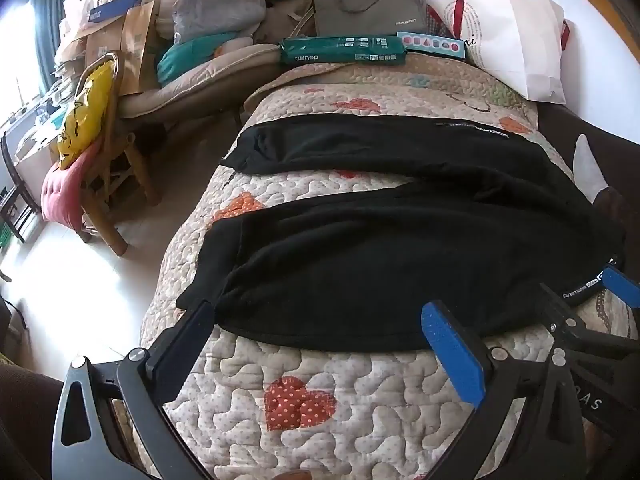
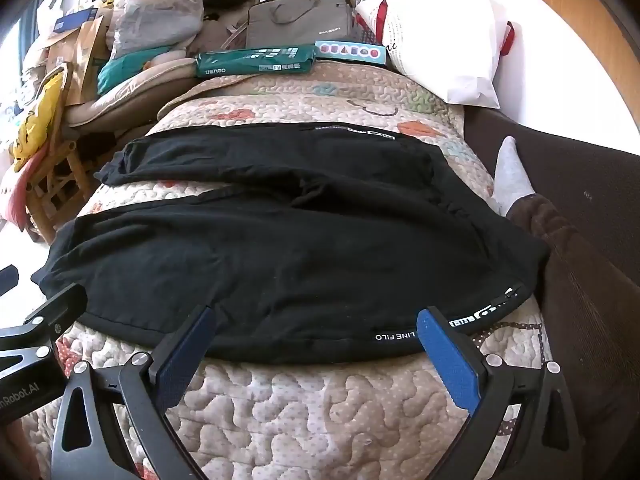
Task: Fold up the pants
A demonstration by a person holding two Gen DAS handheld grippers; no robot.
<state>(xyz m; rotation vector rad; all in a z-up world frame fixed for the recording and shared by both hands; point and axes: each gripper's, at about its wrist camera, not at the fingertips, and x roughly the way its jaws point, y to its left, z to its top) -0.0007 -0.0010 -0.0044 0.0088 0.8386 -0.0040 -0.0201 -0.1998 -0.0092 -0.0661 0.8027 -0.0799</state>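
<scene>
Black fabric pants [image 1: 400, 264] lie spread flat across the heart-patterned quilted bedspread [image 1: 300, 400], legs parted toward its left edge, waistband near its right edge. Both claws are released, jaws wide — the left gripper [image 1: 320, 328] at the near hem by the leg end, the right gripper [image 2: 316, 332] at the near hem just beside the white-lettered waistband — neither holding cloth.

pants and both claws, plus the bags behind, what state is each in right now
black pants: spread flat on the quilt, legs apart, unfolded
left claw: open, at the near pant edge
right claw: open, at the near pant edge
grey laptop bag: leaning upright
white bag: lying on its side
</scene>
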